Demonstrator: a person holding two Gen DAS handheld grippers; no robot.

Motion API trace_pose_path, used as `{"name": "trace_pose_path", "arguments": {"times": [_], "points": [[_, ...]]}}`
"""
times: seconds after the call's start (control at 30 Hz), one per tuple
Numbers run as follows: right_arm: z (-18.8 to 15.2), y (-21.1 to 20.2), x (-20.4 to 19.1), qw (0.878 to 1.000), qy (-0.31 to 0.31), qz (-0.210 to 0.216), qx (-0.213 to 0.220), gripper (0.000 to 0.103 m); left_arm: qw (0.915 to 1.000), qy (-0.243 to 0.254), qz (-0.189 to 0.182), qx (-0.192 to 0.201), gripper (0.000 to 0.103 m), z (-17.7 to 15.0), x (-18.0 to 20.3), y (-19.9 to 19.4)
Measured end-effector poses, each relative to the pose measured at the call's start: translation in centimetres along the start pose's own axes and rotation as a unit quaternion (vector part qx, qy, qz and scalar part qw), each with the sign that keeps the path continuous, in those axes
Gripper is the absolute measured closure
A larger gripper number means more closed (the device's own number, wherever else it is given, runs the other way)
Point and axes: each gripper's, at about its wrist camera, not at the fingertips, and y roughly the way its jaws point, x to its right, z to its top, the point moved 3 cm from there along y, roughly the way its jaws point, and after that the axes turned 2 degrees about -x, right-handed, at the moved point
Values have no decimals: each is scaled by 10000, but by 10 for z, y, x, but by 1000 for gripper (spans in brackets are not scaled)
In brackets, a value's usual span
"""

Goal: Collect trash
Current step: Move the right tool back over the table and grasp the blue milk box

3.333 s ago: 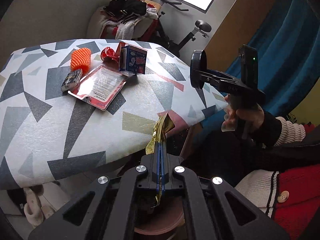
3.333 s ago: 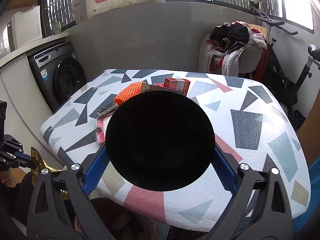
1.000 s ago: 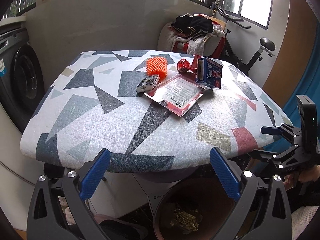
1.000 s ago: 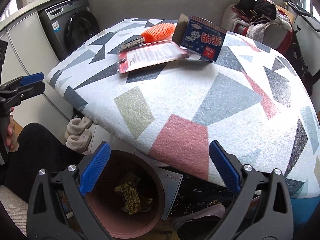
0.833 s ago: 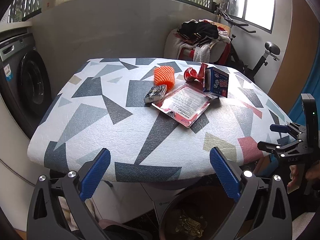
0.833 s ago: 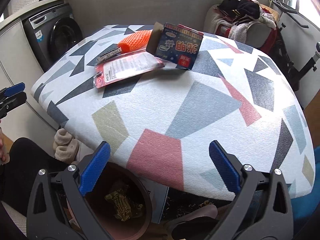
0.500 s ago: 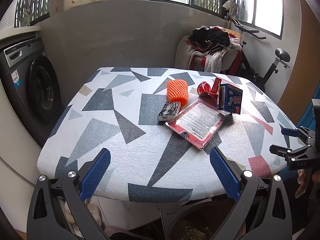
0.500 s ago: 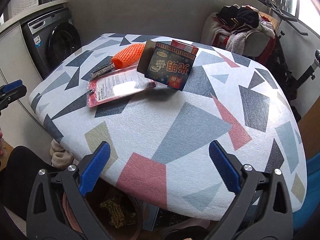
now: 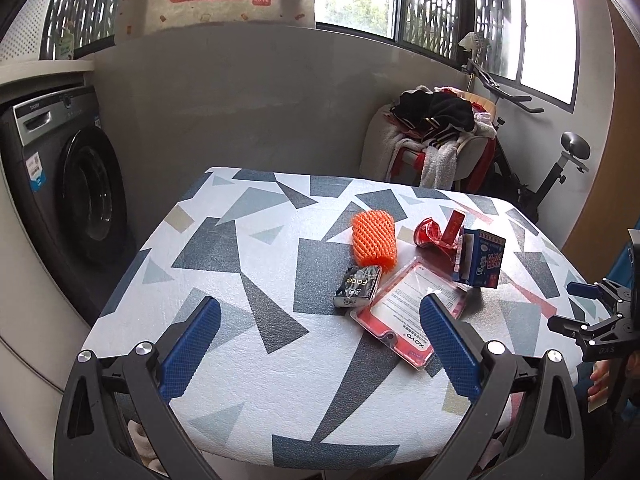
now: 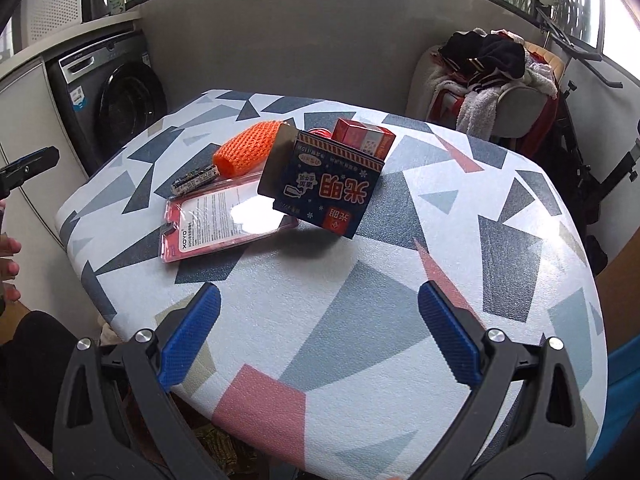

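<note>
up close, both tongs stand wide open with nothing between their blue pads. the left tongs (image 9: 320,344) fill the lower part of the left wrist frame, over the near edge of the worktop (image 9: 248,264), which wears a white cover with grey, blue and pink shapes. the right tongs (image 10: 318,334) sit likewise low in the right wrist frame, and also show at the right edge of the left wrist frame, gripped by a hand.

the trash lies in one cluster right of centre in the left wrist frame. an orange foam net (image 9: 374,242) lies farthest back; just before it is a small dark packet (image 9: 357,286). a flat red-edged blister pack (image 9: 408,318) lies nearest, partly behind the right pad. a blue carton (image 9: 480,258) stands tilted at the pack's far corner, with a red wrapper (image 9: 430,234) and a red box (image 10: 364,138) behind it.

low in the right wrist frame, under the worktop's edge, a gold wrapper (image 10: 220,450) shows. a washing machine (image 9: 68,184) stands at the left, a chair heaped with clothes (image 9: 436,120) at the upper right.
</note>
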Motion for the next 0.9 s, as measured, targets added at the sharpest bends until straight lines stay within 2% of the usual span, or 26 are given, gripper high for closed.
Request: {"name": "trace_pose_path", "arguments": {"times": [0.17,0.3,0.53,0.7,0.9], "points": [[10,7,11,9997,242,-88,60,6,9999,82,73,-90,6,6,-3,12],[17,14,25,9984,532,25,181,6,9994,-24,-204,-279,6,6,-3,22],[35,38,47,9922,1174,316,278,6,9988,-30,11,-497,6,1,-4,39],[57,57,44,9887,1341,481,472,6,9984,52,36,-555,6,-3,-3,47],[75,93,35,9843,1613,650,315,6,9980,-97,-56,-627,6,-8,-5,55]]}}
